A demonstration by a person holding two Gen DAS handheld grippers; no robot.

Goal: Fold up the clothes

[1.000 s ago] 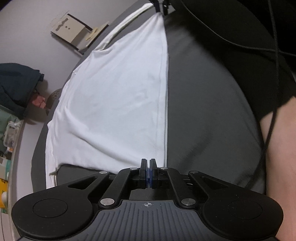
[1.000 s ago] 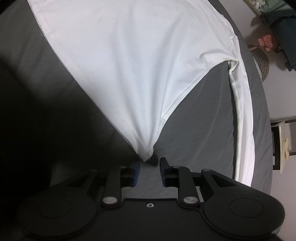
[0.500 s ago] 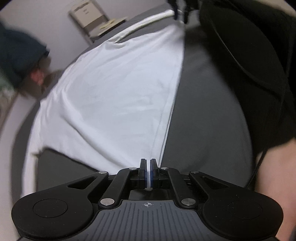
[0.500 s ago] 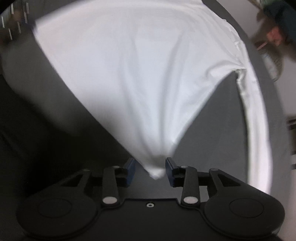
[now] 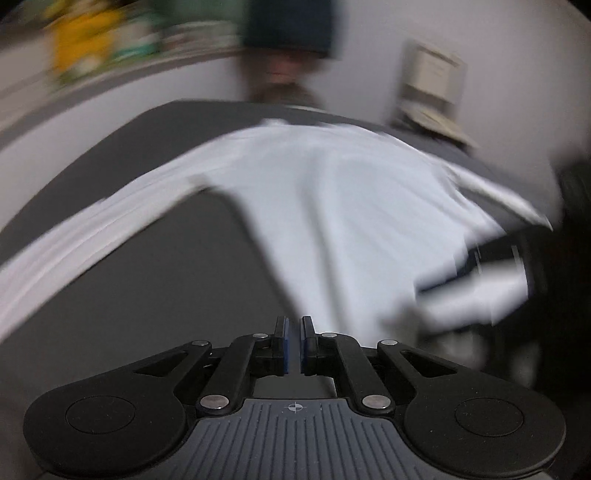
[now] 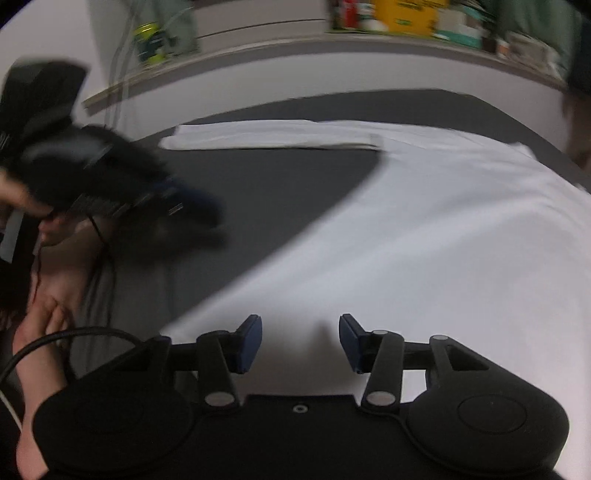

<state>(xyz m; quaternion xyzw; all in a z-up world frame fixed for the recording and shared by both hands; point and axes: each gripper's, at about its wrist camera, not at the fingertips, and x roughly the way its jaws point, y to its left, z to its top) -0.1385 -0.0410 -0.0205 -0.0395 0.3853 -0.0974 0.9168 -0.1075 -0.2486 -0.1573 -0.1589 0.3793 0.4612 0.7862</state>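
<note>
A white long-sleeved shirt [image 5: 332,206] lies on a dark grey surface [image 5: 155,280]; both views are motion-blurred. In the left wrist view my left gripper [image 5: 293,328] has its pads nearly together with a thin gap, and the shirt's hem lies just ahead of it, not clearly between the pads. In the right wrist view my right gripper [image 6: 301,328] is wide open above the shirt [image 6: 424,236], holding nothing. One sleeve [image 6: 266,136] stretches across the far side. The left gripper shows blurred at the left of the right wrist view [image 6: 110,184].
The person's hand and a black cable [image 6: 48,332] are at the left of the right wrist view. A shelf with colourful items [image 6: 388,18] runs along the far wall. A small pale chair [image 5: 432,92] stands beyond the surface.
Both grippers swung sharply to face the far wall. The right gripper opened wider and now sits over the shirt. The left gripper's pads parted slightly and the hem no longer shows between them.
</note>
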